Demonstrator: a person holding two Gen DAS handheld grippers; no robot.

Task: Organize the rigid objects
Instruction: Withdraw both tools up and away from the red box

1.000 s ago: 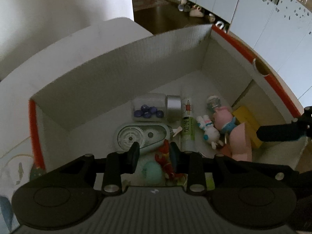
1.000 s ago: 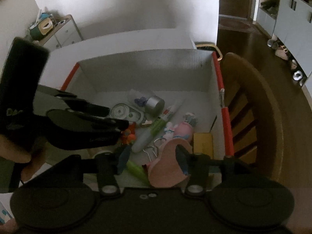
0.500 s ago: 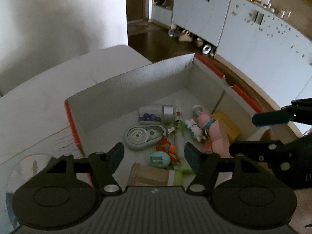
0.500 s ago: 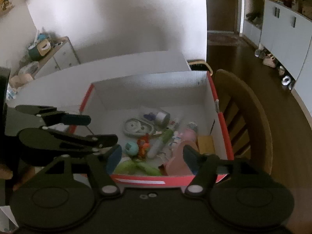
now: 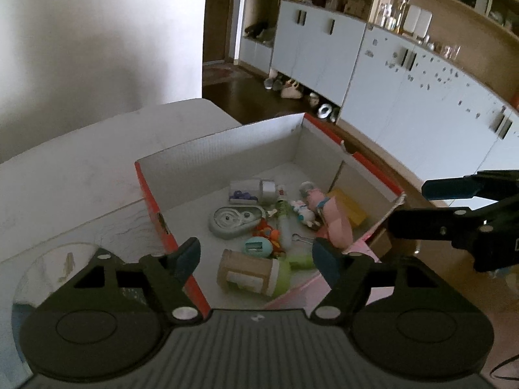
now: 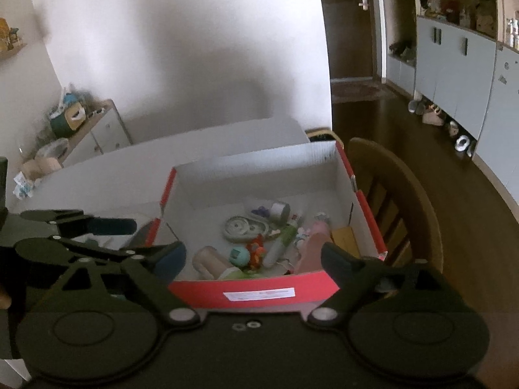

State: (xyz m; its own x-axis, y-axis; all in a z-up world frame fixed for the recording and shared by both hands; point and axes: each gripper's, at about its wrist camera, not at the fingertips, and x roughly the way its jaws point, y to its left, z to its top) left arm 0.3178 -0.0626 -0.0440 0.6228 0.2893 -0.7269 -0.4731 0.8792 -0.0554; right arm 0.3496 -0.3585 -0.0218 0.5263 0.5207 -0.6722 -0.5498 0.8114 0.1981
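On red box (image 6: pixel 249 287) front, white label (image 6: pixel 259 294), print unreadable

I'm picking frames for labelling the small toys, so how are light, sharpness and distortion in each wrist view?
Left wrist view: dim indoor light, the box interior shaded but its toys readable; the cabinets bow from fisheye distortion. Right wrist view: darker, softer, the toys slightly blurred; the wall is brightest; the chair and the floor curve strongly.

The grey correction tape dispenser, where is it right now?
The grey correction tape dispenser lies on the floor of the red box, left of centre in the left wrist view, just below the clear jar of blue beads and above the teal egg-shaped toy.
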